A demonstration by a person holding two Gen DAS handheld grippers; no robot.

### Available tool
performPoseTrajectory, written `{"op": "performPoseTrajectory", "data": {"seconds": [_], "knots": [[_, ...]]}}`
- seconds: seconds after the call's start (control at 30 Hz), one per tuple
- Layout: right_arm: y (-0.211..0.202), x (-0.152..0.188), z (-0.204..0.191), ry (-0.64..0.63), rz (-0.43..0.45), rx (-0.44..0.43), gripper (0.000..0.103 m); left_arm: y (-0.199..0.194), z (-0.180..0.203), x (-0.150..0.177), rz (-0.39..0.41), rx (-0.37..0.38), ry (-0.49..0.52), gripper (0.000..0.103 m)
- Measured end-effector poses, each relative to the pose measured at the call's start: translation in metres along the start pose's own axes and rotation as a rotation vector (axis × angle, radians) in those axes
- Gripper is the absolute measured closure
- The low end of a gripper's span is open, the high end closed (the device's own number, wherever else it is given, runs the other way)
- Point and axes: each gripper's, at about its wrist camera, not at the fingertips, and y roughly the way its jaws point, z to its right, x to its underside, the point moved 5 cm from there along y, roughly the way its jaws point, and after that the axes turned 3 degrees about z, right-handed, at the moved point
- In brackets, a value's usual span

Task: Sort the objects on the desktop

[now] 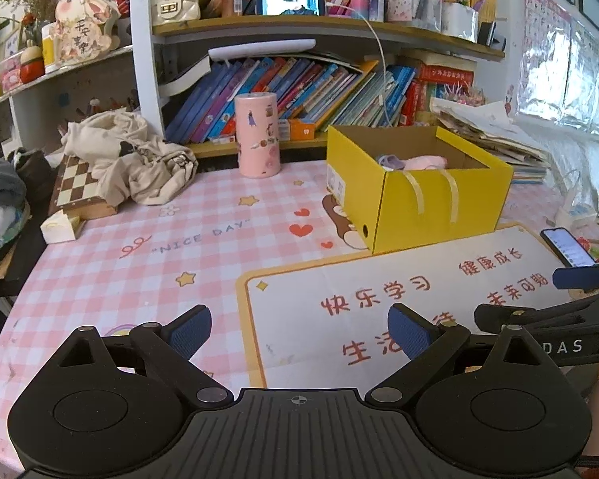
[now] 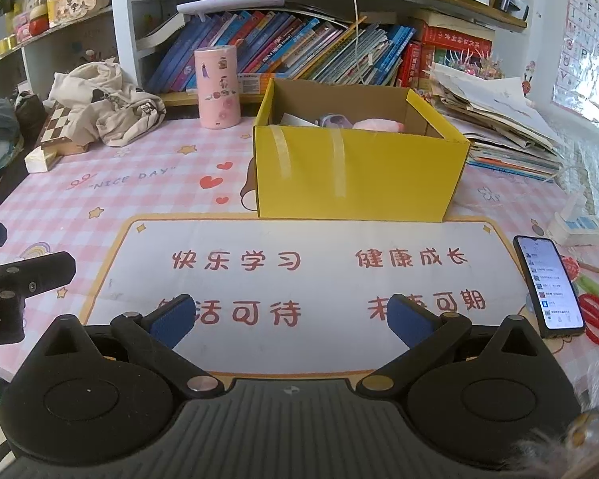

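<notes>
On the right wrist view, going from the left edge across, a wooden chessboard point(image 2: 58, 129) lies at ten o'clock with a crumpled cream cloth point(image 2: 108, 105) heaped partly over it, and a small white block point(image 2: 40, 159) rests just beside the board's near corner. At eleven o'clock a pink cylindrical canister point(image 2: 218, 87) with stickers stands upright on the pink checked worktop point(image 2: 112, 195), in front of the bookshelf point(image 2: 299, 54) full of leaning books. At twelve o'clock sits the open yellow cardboard box point(image 2: 359, 175), two strips of tape running down its near wall; inside it a pink soft item point(image 2: 377, 124) and a purplish item point(image 2: 333, 121) lie side by side, though what they are cannot be made out. A white mat point(image 2: 307, 279) with red Chinese characters lies in front of the box, touching its base. The left gripper point(image 1: 299, 333) hovers low over the near left part of that mat, its blue-padded fingers spread wide with nothing between them. The right gripper point(image 2: 291, 319) hangs over the middle of the mat, equally wide and empty. At three o'clock a lit smartphone point(image 2: 551, 285) lies face up at the mat's right edge, red scissors point(image 2: 595, 319) just beside it, and a stack of papers point(image 2: 499, 127) sits at two o'clock.
</notes>
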Motion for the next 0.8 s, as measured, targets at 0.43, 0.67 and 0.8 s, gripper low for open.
{"op": "performPoseTrajectory", "data": {"seconds": [0.43,0.67,0.8], "knots": [[-0.007,0.013,-0.003,0.014,-0.012,0.008,0.0,-0.008,0.002,0.01,-0.011,0.014,0.009,0.0],[-0.011,0.014,-0.002,0.013,-0.01,0.012,0.0,-0.013,0.005,0.01,0.005,0.021,0.013,0.0],[-0.013,0.016,-0.002,0.014,-0.01,0.012,0.0,-0.014,0.006,0.01,0.004,0.024,0.01,0.0]]}}
